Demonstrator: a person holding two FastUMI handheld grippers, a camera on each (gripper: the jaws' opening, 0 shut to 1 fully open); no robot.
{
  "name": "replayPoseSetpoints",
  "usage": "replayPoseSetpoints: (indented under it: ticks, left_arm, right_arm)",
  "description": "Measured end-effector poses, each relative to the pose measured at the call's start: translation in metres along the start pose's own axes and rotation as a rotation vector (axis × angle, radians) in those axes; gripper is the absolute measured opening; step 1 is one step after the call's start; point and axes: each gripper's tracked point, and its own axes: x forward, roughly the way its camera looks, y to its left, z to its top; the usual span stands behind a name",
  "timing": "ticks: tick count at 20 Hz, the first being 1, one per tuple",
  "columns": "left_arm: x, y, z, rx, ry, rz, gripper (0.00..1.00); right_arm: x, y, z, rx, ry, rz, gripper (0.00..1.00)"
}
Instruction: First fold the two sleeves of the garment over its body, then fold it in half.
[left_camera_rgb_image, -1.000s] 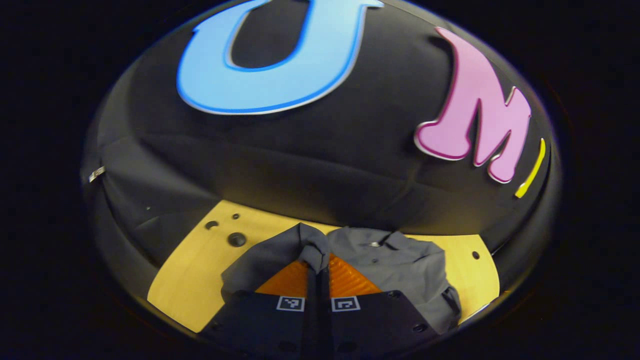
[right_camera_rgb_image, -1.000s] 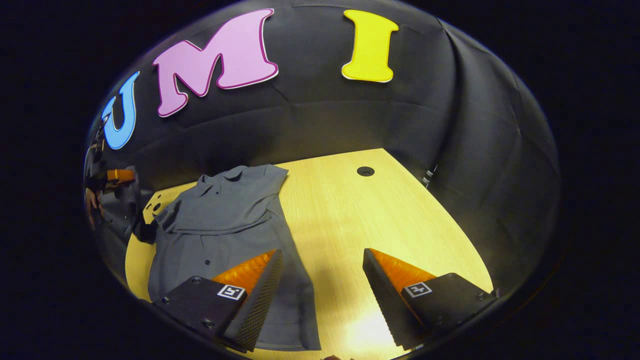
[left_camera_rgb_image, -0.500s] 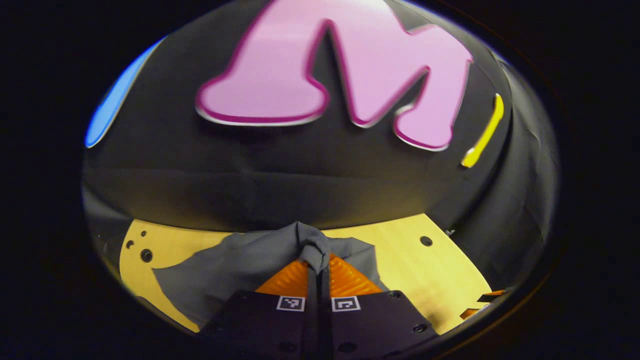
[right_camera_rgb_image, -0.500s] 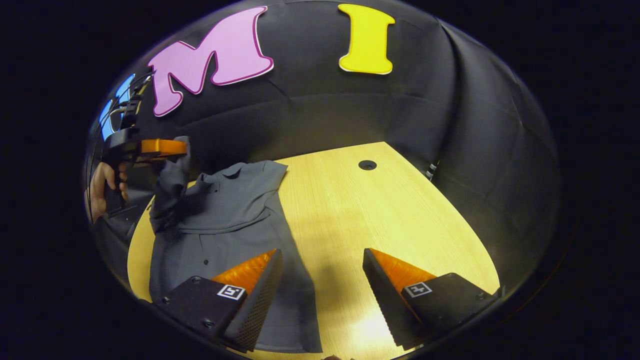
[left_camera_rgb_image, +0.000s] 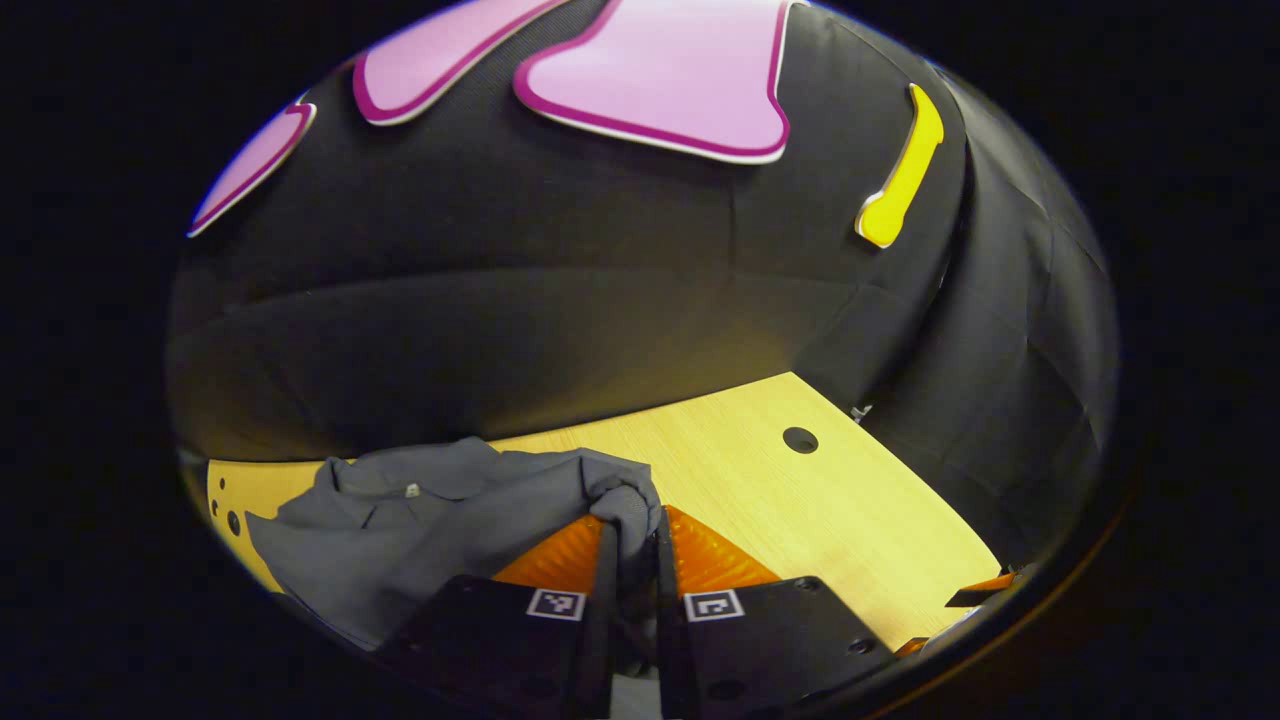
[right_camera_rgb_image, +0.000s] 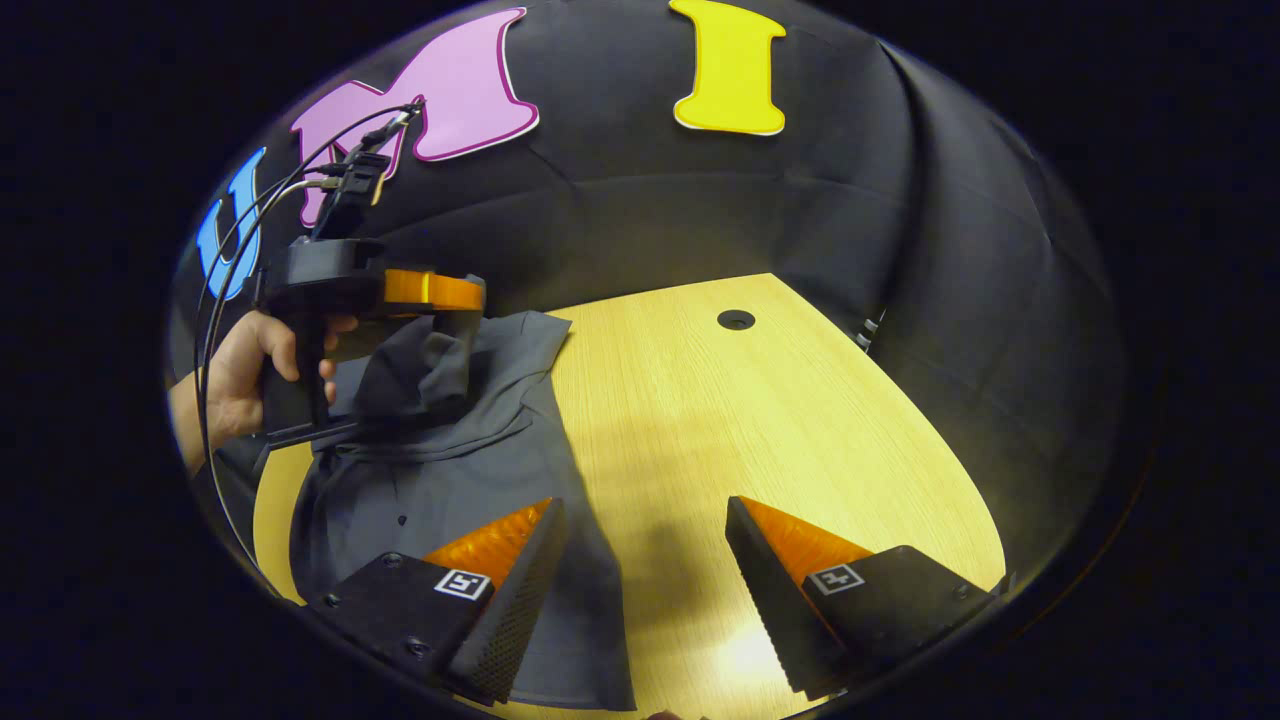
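Since one second ago, the left gripper (left_camera_rgb_image: 632, 520) has carried the pinched sleeve (left_camera_rgb_image: 625, 500) from the table's left edge toward the middle of the garment (right_camera_rgb_image: 440, 470); in the right gripper view it now sits further right and higher than before. The right gripper (right_camera_rgb_image: 645, 545) has held its place.

Left gripper view, left to right:
- The grey garment (left_camera_rgb_image: 400, 520) lies bunched at the lower left on the wooden table (left_camera_rgb_image: 800, 500), with its collar area toward the booth wall.
- The sleeve rises from the garment into the left gripper. Both fingers are closed on the sleeve fabric, with a fold of cloth bulging above the fingertips.
- Bare table extends to the right, with a round hole (left_camera_rgb_image: 800, 439) near the far corner.

Right gripper view, left to right:
- A hand (right_camera_rgb_image: 245, 375) grips the handle of the left gripper (right_camera_rgb_image: 470, 295), with cables running up from the unit.
- The sleeve (right_camera_rgb_image: 430, 365) hangs from the gripper's tip above the upper part of the garment.
- The garment lies flat on the left portion of the table (right_camera_rgb_image: 800, 430), collar at the far end and hem at the near edge.
- The right gripper stands wide open, holding nothing. Its left finger (right_camera_rgb_image: 500, 555) is over the garment's lower part; its right finger (right_camera_rgb_image: 790, 560) is over bare table.
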Motion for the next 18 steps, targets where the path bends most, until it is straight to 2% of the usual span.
replayPoseSetpoints:
  ticks: [2,4,6,7,11,12,13,18]
  left_arm:
    - [0.001,-0.007,-0.005,-0.014,0.006,-0.011,0.29]
    - [-0.008,-0.006,-0.011,-0.024,0.001,-0.012,0.64]
    - [-0.027,0.009,-0.017,-0.028,-0.004,0.019,1.0]
    - [-0.036,0.022,-0.02,-0.034,-0.007,0.044,0.97]
    - [-0.102,0.073,-0.048,-0.125,-0.009,0.133,0.96]
    - [-0.122,0.089,-0.059,-0.143,-0.01,0.164,0.92]
    - [-0.143,0.108,-0.074,-0.158,-0.008,0.201,0.96]
    - [-0.247,0.18,-0.163,-0.207,0.079,0.364,0.96]
  right_arm:
    - [0.002,0.001,-0.002,-0.006,0.007,0.008,0.99]
    - [0.003,0.002,-0.003,-0.008,0.015,0.018,0.99]
    - [0.004,0.007,-0.004,-0.009,0.022,0.034,0.99]
    - [0.003,0.01,-0.005,-0.014,0.025,0.041,0.99]
    - [-0.004,0.023,-0.015,-0.036,0.041,0.07,0.99]
    - [-0.006,0.027,-0.021,-0.04,0.051,0.076,0.99]
    - [-0.007,0.031,-0.025,-0.038,0.062,0.083,0.99]
    - [-0.016,0.044,-0.065,-0.033,0.146,0.108,0.99]
